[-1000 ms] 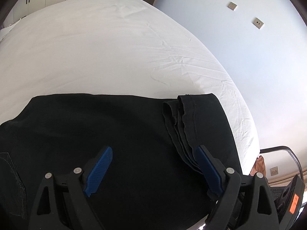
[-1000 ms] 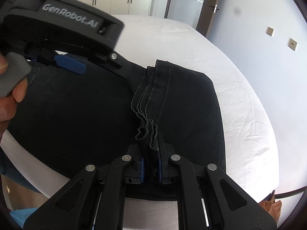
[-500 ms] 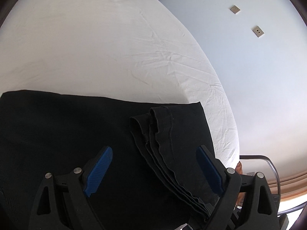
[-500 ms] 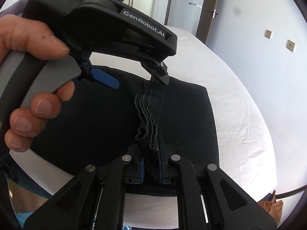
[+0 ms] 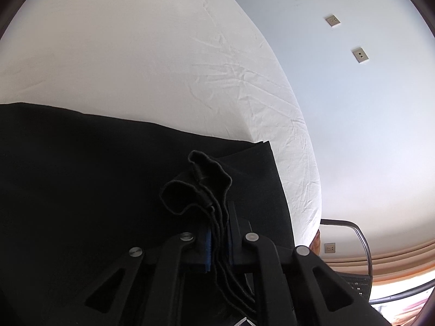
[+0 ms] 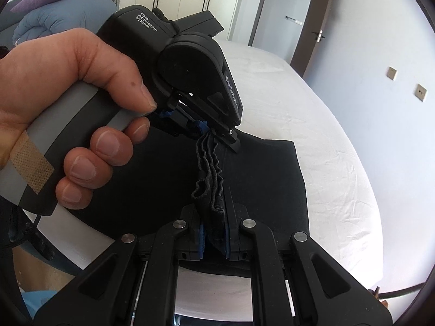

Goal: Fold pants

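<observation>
Since both grippers pinch the same stacked hem edge of the black pants (image 6: 255, 179), the hold looks set up to lift that end & carry it over as one fold; that's my read, not a thing seen. Pants lie flat on the white bed (image 6: 320, 125), filling the lower middle of the right wrist view and the lower left of the left wrist view.

Right gripper (image 6: 214, 233), bottom centre of its own frame: blue pads pressed together on the bunched hem layers, cloth wedged between them. Left gripper (image 6: 210, 130), centre of the same frame, w/ a person's hand (image 6: 81, 114) round its grey grip: jaws have just been closing and now clamp the far end of that same edge, so the hem runs as a short ridge between the two tools. Two grips spaced along one edge prob. keep the layers aligned, so no single layer slips out.

What the views add:
- Right wrist view shows both tools at once, the hand, a bandage strip on the grip, bedding piled upper left, doors at top.
- Left wrist view shows the left gripper (image 5: 218, 240) close up: wavy hem cords passing between its pads, plus the pants' far straight edge against the bed sheet (image 5: 136, 54), wall plates upper right, a chair frame lower right. Right gripper isn't visible there.
</observation>
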Tool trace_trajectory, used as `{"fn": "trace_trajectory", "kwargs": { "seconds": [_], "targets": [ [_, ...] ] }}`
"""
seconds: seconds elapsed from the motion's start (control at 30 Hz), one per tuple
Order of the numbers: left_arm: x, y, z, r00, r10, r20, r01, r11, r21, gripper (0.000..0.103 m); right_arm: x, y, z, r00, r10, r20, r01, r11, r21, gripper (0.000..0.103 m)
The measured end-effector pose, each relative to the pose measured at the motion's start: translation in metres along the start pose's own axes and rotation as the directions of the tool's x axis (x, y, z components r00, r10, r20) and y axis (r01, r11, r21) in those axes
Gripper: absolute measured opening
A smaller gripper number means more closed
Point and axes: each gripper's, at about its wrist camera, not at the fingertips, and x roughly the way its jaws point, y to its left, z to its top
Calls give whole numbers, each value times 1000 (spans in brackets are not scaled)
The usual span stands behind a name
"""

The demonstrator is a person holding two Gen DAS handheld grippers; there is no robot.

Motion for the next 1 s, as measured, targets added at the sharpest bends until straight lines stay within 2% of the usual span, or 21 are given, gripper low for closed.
{"fn": "trace_trajectory", "kwargs": {
  "seconds": [0.17, 0.33, 0.53, 0.7, 0.83, 1.0],
  "targets": [
    [-21, 19, 0, 1000, -7, 11, 7, 1000, 21, 8, -9, 20, -1, 1000, 15, 8, -15, 998, -59, 9],
    [-42, 47, 11, 1000, 11, 9, -11, 999, 32, 8, -16, 62, 5, 997, 71, -4, -71, 986, -149, 9],
    [-72, 94, 9, 997, 81, 10, -81, 997, 14, 8, -9, 114, 8, 986, 159, -44, -165, 956, -243, 9],
    [-89, 116, 8, 988, 152, 14, -152, 988, 26, 8, -3, 154, 7, 974, 208, -85, -224, 929, -296, 9],
    [-92, 127, 11, 987, 162, 15, -162, 987, 9, 9, 1, 172, 0, 965, 237, -115, -262, 913, -314, 9],
    [-93, 134, 5, 986, 167, 25, -167, 986, 6, 9, -4, 182, -11, 962, 236, -139, -271, 900, -343, 9]
  ]
}}
